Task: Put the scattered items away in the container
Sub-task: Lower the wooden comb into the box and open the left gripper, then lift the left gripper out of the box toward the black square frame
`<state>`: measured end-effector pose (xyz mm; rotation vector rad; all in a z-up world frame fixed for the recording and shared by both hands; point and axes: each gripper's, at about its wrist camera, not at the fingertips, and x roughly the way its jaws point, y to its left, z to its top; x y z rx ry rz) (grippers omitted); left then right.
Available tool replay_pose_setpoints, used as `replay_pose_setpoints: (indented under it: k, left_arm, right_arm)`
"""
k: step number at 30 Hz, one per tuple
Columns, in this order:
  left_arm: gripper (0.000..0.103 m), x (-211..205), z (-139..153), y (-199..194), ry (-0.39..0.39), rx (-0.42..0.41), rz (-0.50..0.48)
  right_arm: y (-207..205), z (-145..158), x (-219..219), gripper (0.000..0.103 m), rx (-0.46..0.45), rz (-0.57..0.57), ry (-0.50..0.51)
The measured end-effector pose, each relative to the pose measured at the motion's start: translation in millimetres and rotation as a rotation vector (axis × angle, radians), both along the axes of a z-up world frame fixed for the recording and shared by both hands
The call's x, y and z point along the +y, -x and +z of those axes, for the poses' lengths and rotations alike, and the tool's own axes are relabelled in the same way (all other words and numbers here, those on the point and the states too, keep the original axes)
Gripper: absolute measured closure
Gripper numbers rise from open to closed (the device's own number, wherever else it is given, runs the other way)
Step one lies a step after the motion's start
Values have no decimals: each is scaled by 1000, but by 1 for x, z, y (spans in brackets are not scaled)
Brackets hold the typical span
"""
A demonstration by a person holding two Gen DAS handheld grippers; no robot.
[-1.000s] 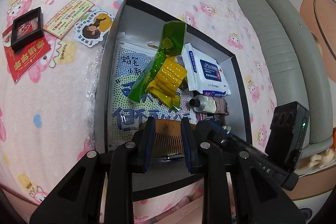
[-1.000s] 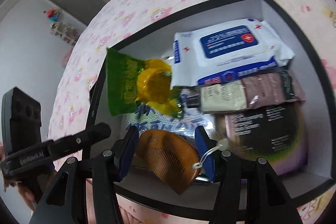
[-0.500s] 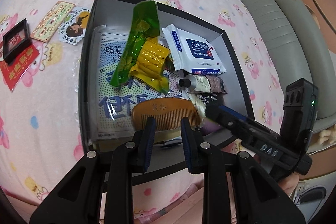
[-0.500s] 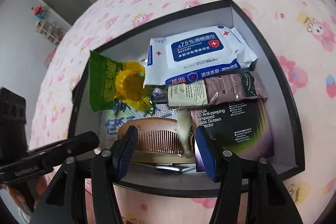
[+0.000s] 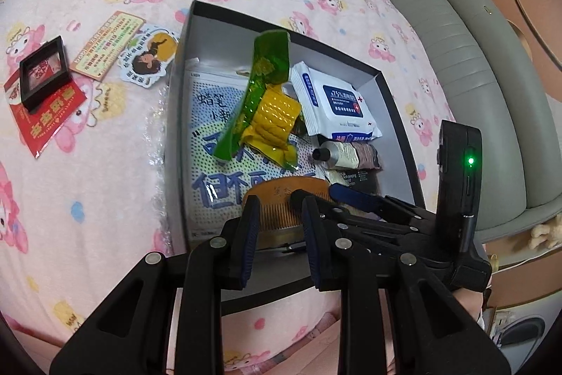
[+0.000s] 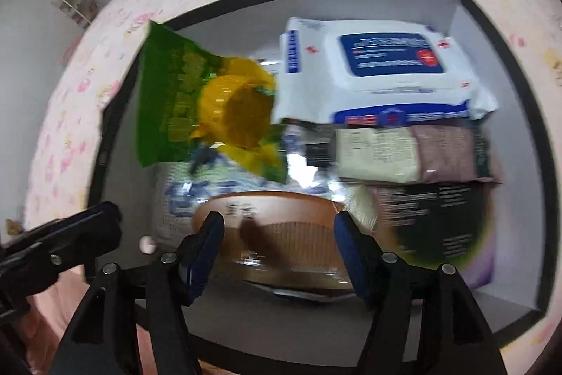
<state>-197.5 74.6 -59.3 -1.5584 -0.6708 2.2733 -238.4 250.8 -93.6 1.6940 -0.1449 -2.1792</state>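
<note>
A black box [image 5: 182, 115] with a grey inside lies on the pink bedspread; it also shows in the right wrist view [image 6: 513, 143]. In it lie a wooden comb [image 5: 281, 199] [image 6: 277, 224], a green and yellow snack bag [image 5: 267, 104] [image 6: 210, 101], a white wipes pack [image 5: 333, 101] [image 6: 386, 69], a tube [image 5: 347, 153] and a printed sheet. My left gripper [image 5: 277, 227] is open and empty over the box's near edge. My right gripper [image 6: 277, 248] is open and empty just above the comb; it shows in the left wrist view [image 5: 351, 195].
On the bedspread left of the box lie a small black frame [image 5: 44, 72], a red envelope [image 5: 45, 115], a card [image 5: 107, 50] and a cartoon sticker [image 5: 149, 60]. A grey padded bed edge [image 5: 467, 65] runs along the right.
The comb, held tilted in the right gripper a second ago, now lies flat in the box. The right gripper has opened and moved in closer over the box. The left gripper shifted slightly.
</note>
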Motion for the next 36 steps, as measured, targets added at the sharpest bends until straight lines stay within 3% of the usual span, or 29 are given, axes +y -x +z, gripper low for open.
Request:
replay_pose_setpoints:
  k: [2,4,7,11,15,20,24,33,36]
  left_arm:
    - [80,-4,2,-1,4,9,5]
    - [80,-8,5,-4,13,19,11]
    - [80,-11,14,-11,58,46,17]
    - [80,-18,37,-21,149,119,54]
    - [77,-28,67,-28,215,203,99]
    - [62,-44,106,-37,259,292,153]
    - [42,-60,131,-50,313,360,205]
    - [24,-85,165,-88,399,442,282]
    - [23,-91,171,-104,407,456,295]
  right_arm:
    - [0,-1,-4,40,-17,23,60]
    - [-3,2,-7,40,6,26,46]
    - [-18,27,-6,40,145,-6,-41]
    - [-42,75,-10,40,300,-29,-54]
    - [-54,111,-25,39,393,-45,-71]
    - [-53,137,-51,33,441,-43,-83]
    - [-62,150,-62,32,462,-50,-95]
    - [-96,179,-73,32,521,-84,-86]
    - [-111,189,-77,31,546,-88,-84]
